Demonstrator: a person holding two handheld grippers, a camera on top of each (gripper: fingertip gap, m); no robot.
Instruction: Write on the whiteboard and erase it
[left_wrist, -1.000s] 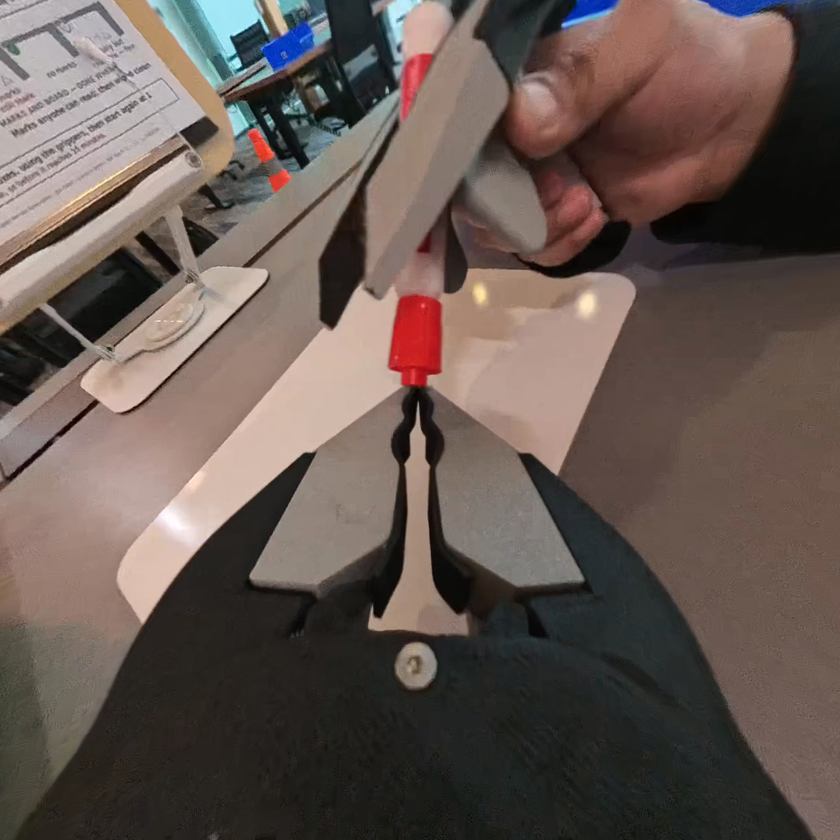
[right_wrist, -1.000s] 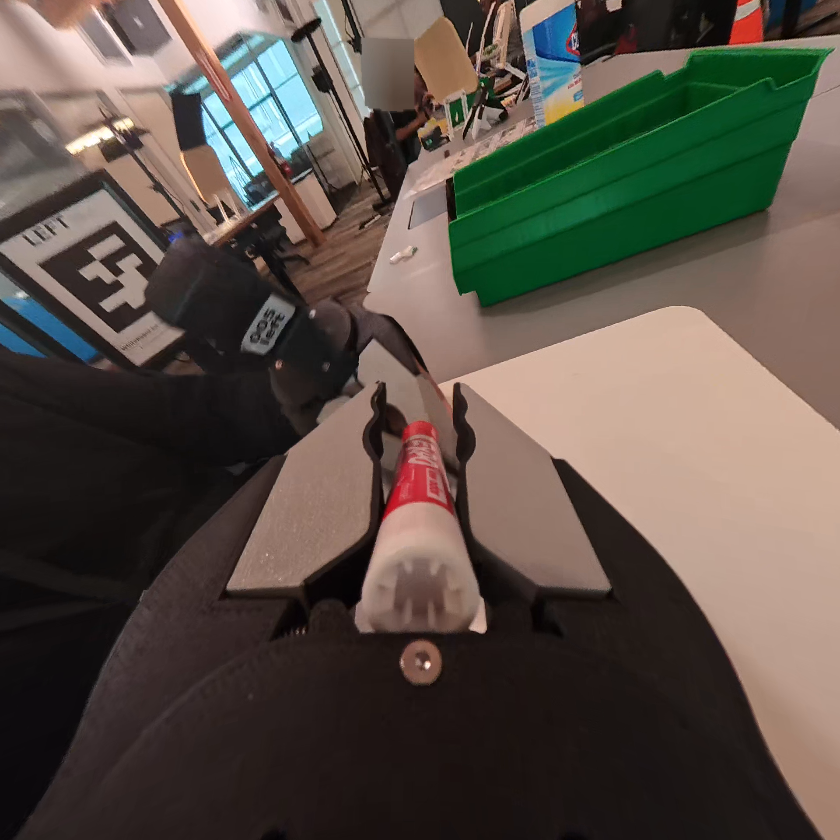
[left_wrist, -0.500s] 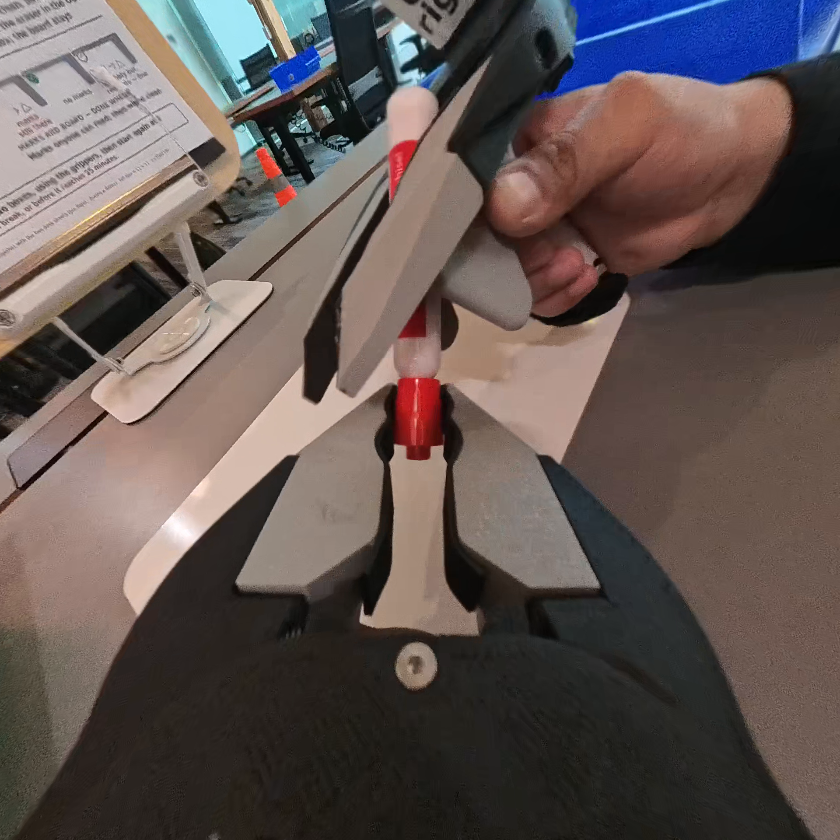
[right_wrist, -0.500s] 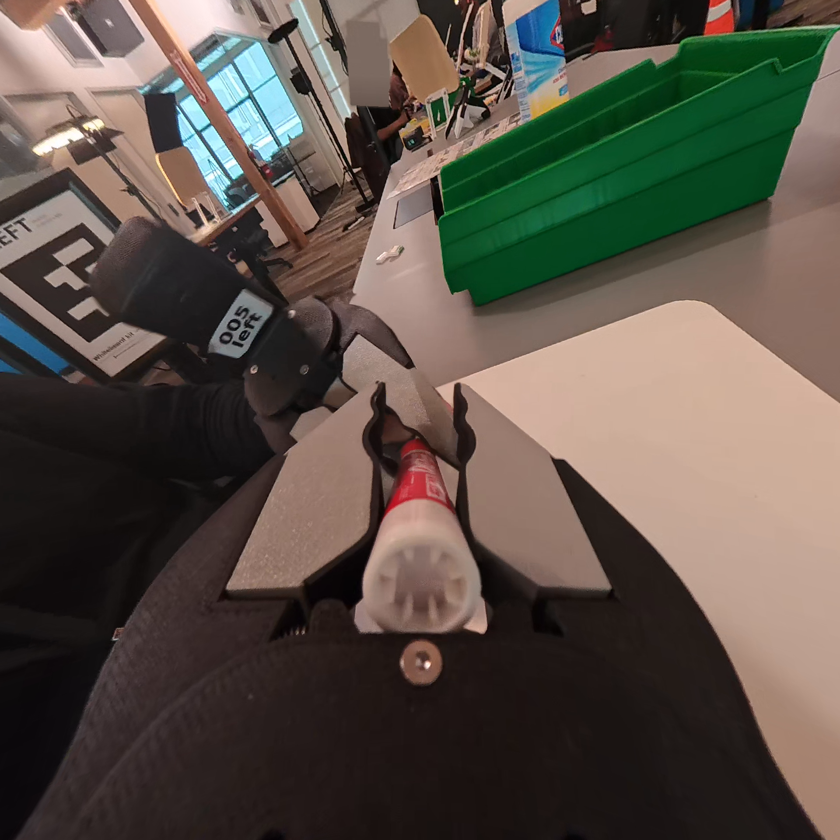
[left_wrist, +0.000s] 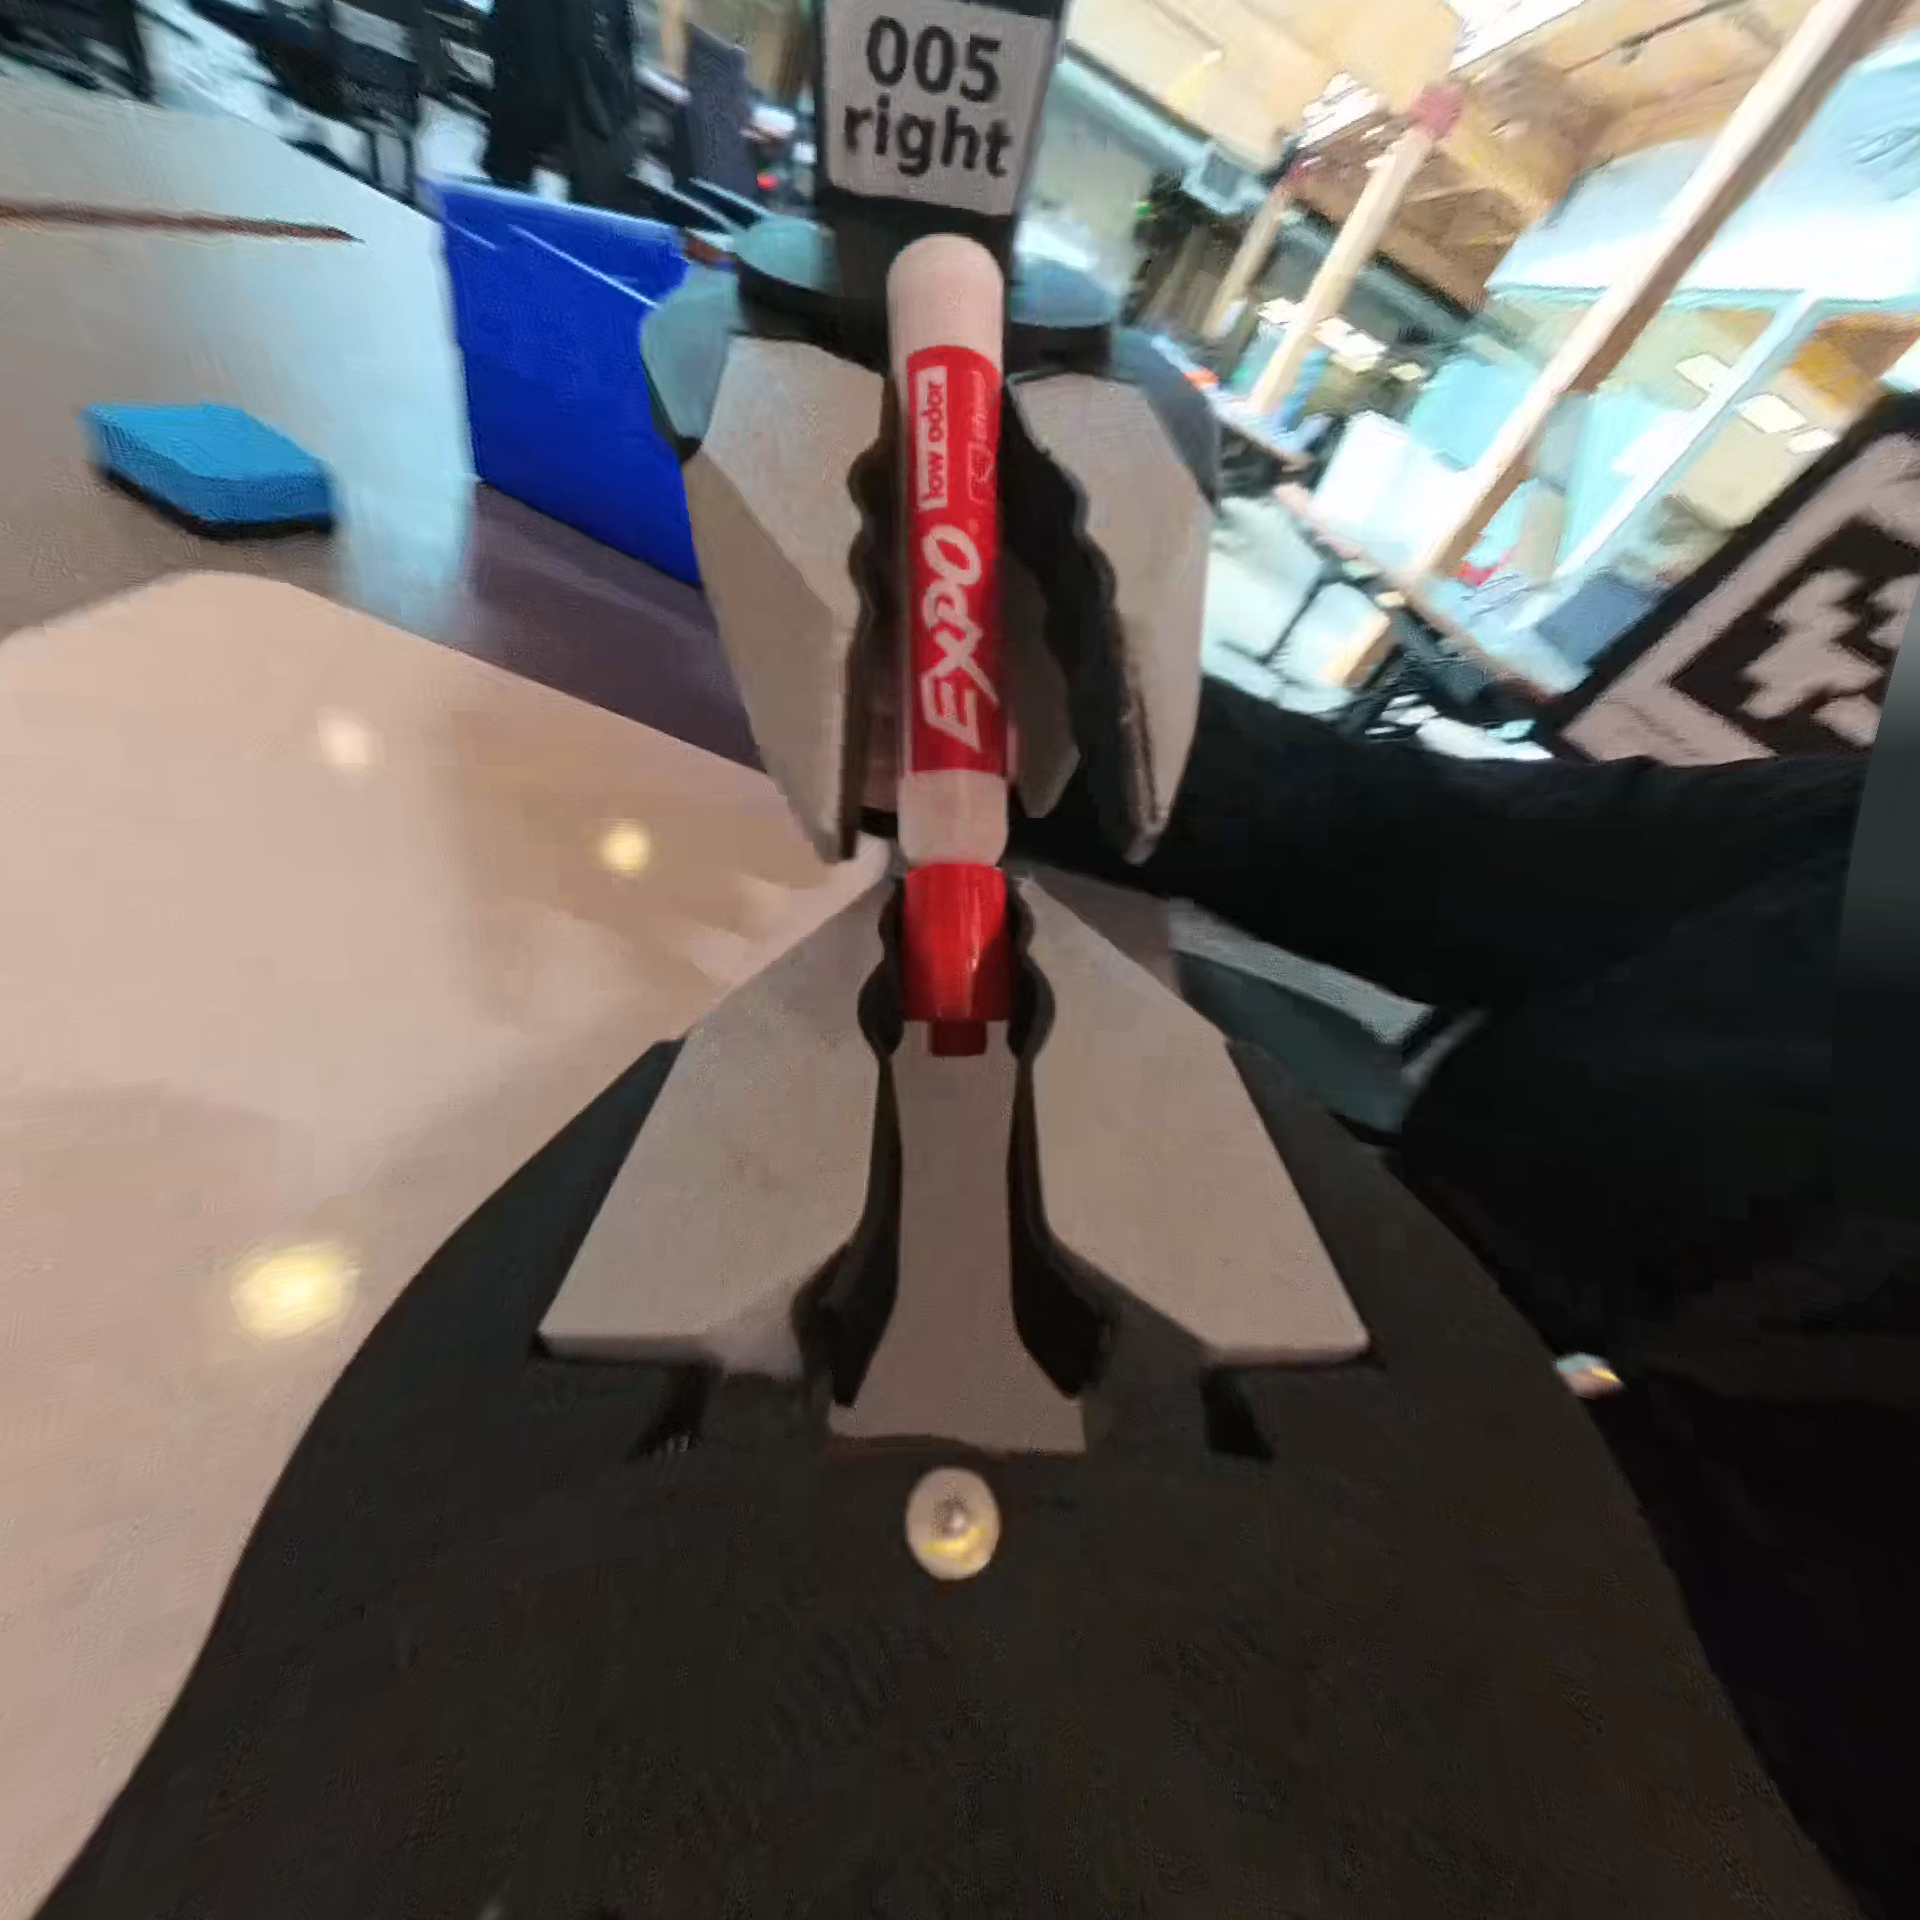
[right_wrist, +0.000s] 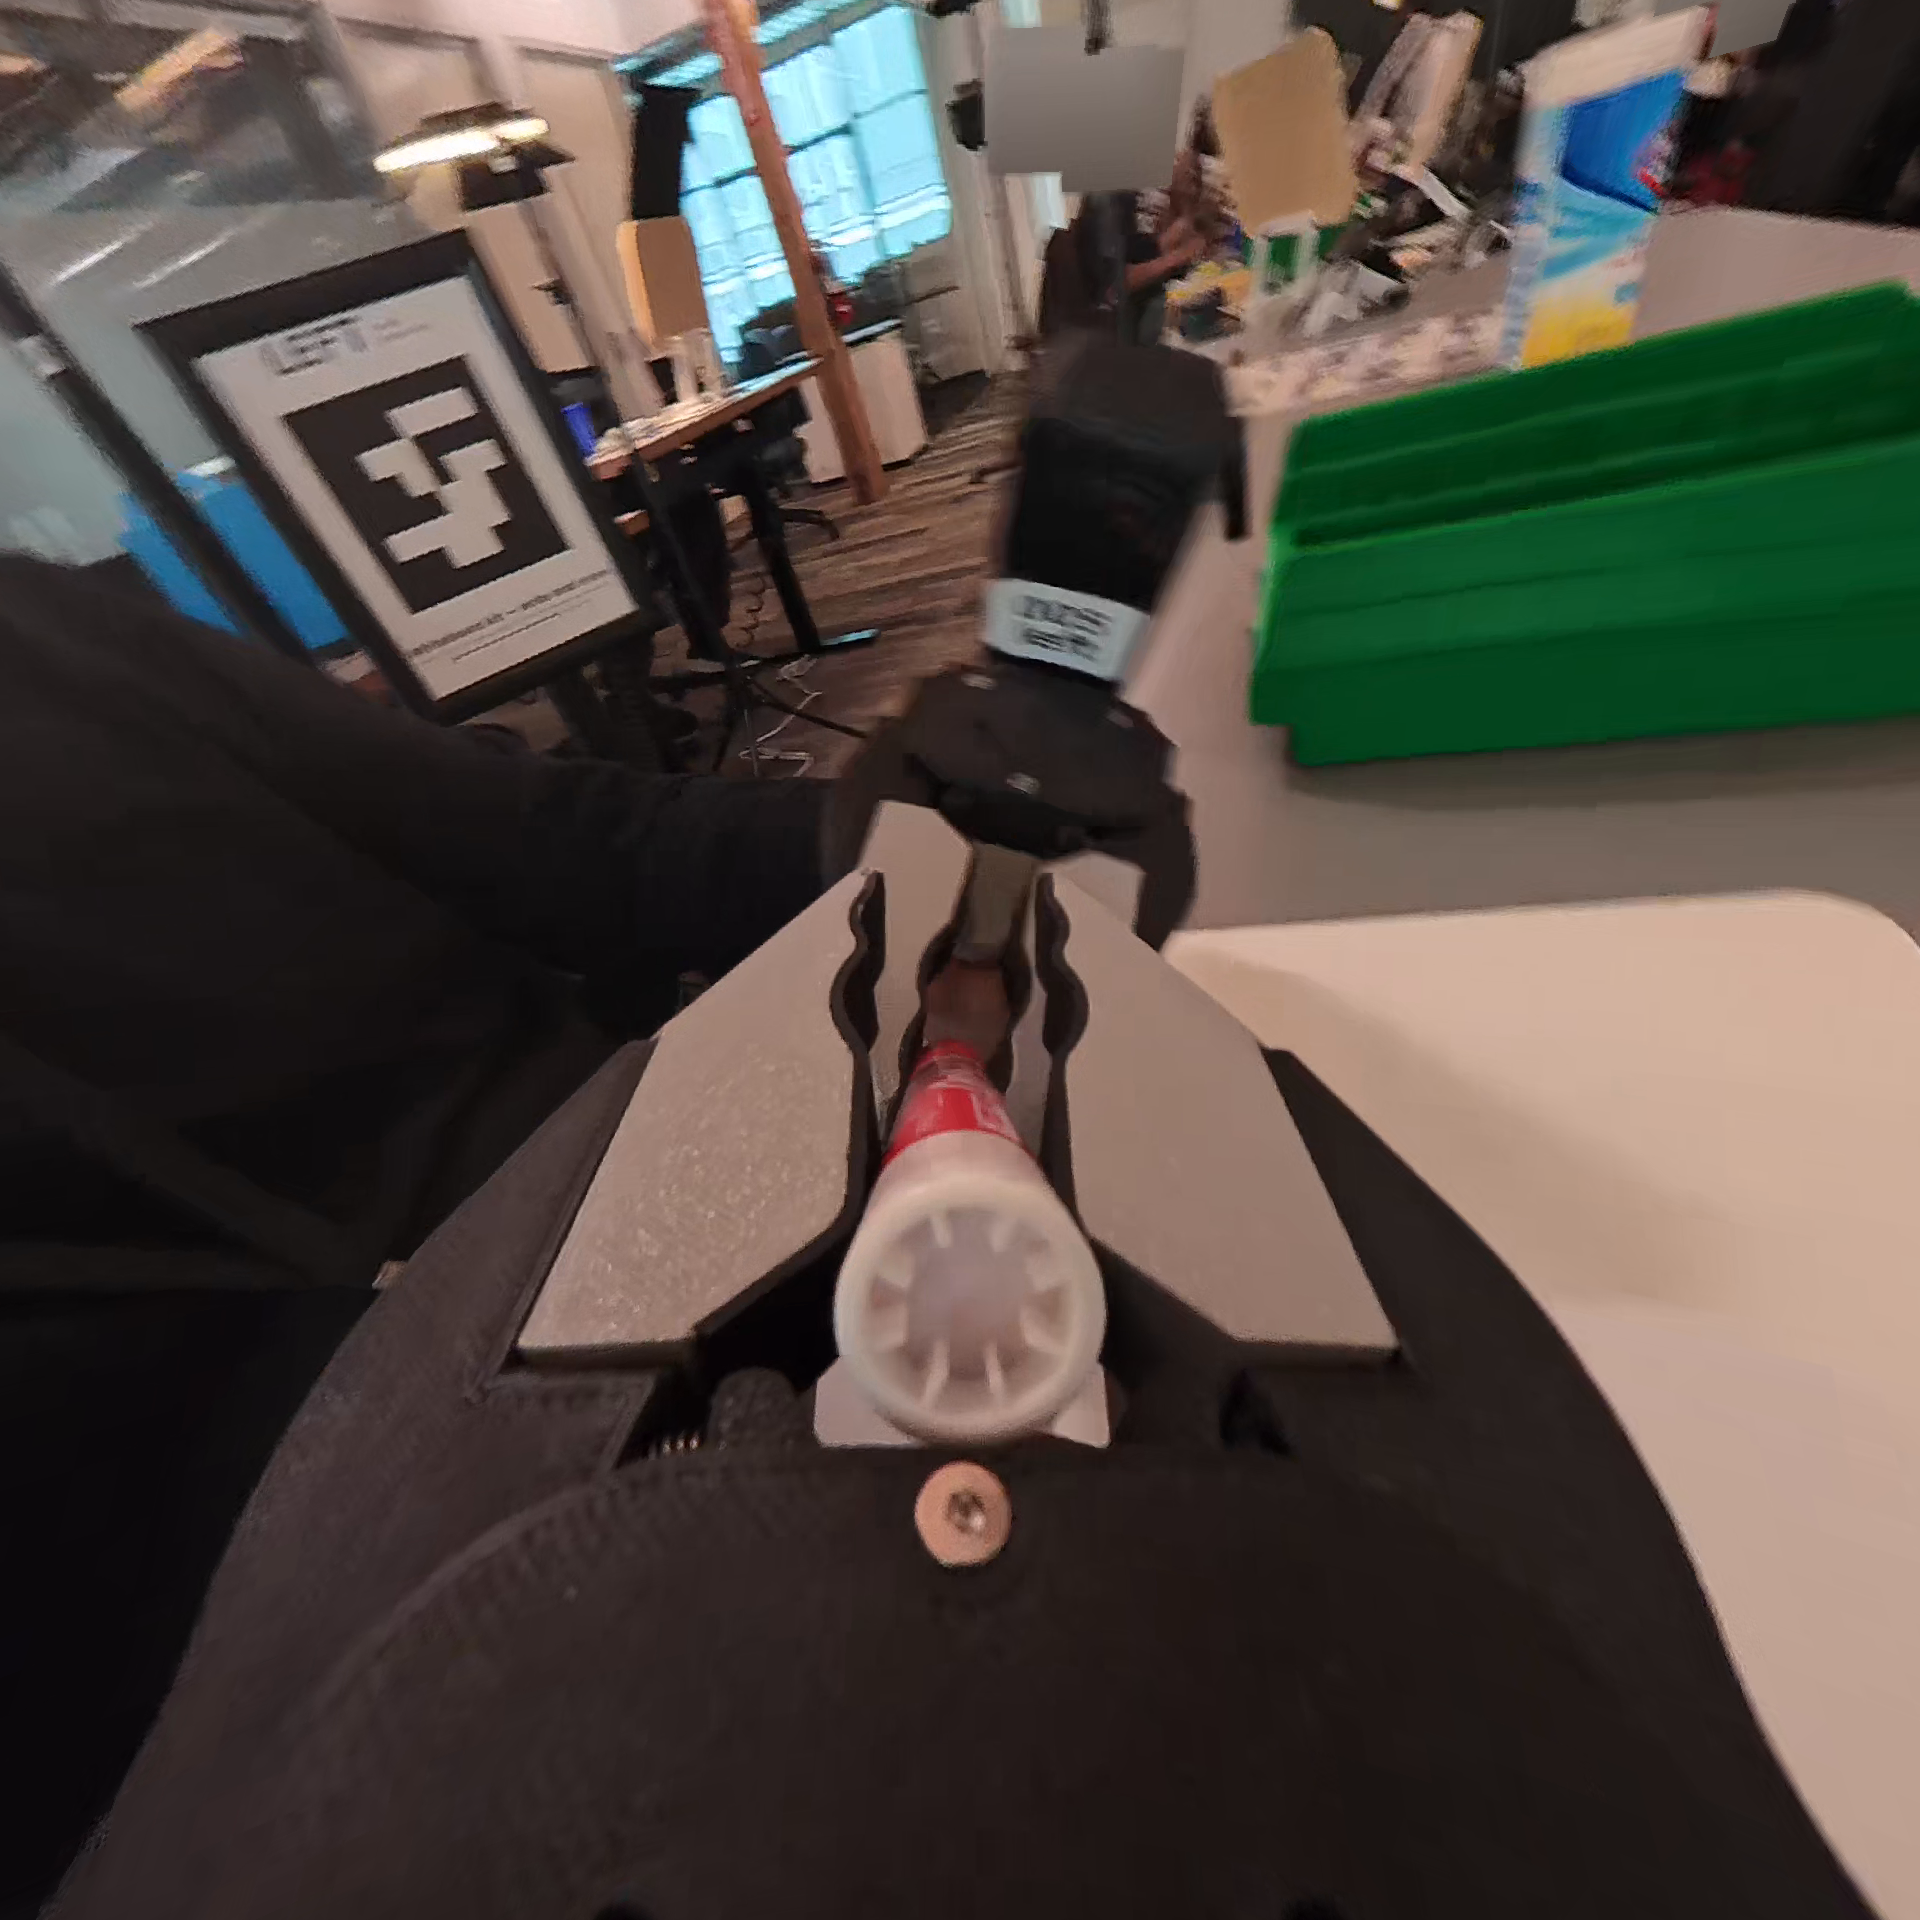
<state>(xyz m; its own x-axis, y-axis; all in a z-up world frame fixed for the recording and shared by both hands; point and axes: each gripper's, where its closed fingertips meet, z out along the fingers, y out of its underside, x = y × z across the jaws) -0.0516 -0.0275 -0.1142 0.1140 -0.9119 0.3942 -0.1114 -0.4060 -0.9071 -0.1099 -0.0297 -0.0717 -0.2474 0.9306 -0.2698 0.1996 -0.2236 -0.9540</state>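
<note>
Whiteboard, glossy white, lies blank on the grey table. Right gripper clamps the red-labelled white marker; left gripper pinches its red cap. Uncapping step, I reckon: pull straight apart.

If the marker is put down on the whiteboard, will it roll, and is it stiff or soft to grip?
The marker has a round, smooth barrel, so it would probably roll on the glossy whiteboard. It stays straight while the right gripper grips its barrel and the left gripper its red cap, so it is likely stiff. Being slim plastic, it is probably light.
</note>
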